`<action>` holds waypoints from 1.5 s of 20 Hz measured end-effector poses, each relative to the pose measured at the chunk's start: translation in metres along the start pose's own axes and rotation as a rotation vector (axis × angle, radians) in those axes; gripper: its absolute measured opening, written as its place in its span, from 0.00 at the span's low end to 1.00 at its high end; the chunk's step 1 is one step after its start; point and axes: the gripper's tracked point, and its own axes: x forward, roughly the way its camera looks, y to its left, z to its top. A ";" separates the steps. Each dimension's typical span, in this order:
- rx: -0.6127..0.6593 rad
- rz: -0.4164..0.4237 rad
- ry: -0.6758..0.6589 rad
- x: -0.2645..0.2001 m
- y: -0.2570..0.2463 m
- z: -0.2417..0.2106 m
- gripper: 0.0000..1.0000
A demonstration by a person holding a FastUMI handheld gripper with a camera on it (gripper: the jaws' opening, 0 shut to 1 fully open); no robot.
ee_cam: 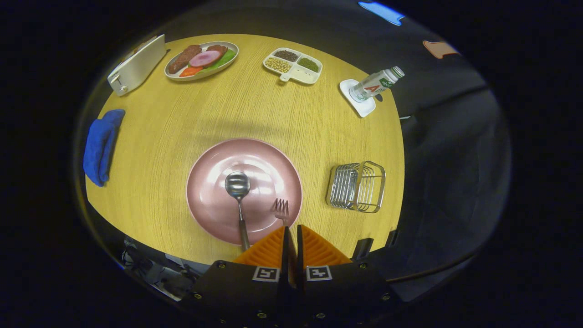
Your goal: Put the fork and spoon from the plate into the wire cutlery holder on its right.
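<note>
Gripper view: the spoon (237,186) and fork (281,208) are seen lying on the plate (214,200), with the wire holder (356,186) standing empty to its right on the table (255,114). The fingers (292,232) are pressed nearly together, nothing held, just short of the fork. A pick-up is judged next, for which the fingers must be spread.

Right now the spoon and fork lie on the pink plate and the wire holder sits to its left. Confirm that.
Not quite: the gripper view shows the wire holder to the right of the pink plate. The spoon and fork do lie on the plate, just ahead of the shut gripper.
</note>
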 end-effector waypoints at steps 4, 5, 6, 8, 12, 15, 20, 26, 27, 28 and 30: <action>0.005 0.017 -0.016 0.002 0.003 0.007 0.07; -0.002 0.017 -0.015 0.007 0.003 0.005 0.07; -0.006 0.030 -0.009 0.014 0.008 0.002 0.07; 0.000 0.065 0.017 0.027 0.016 -0.008 0.07; 0.057 0.164 0.039 0.047 0.035 -0.014 0.07; 0.082 0.178 0.065 0.055 0.036 -0.022 0.07; 0.166 0.255 0.118 0.075 0.052 -0.039 0.14; 0.164 0.276 0.155 0.094 0.058 -0.058 0.23; 0.156 0.287 0.144 0.096 0.061 -0.054 0.23; 0.140 0.294 0.136 0.098 0.064 -0.056 0.10; 0.116 0.262 0.152 0.092 0.058 -0.062 0.06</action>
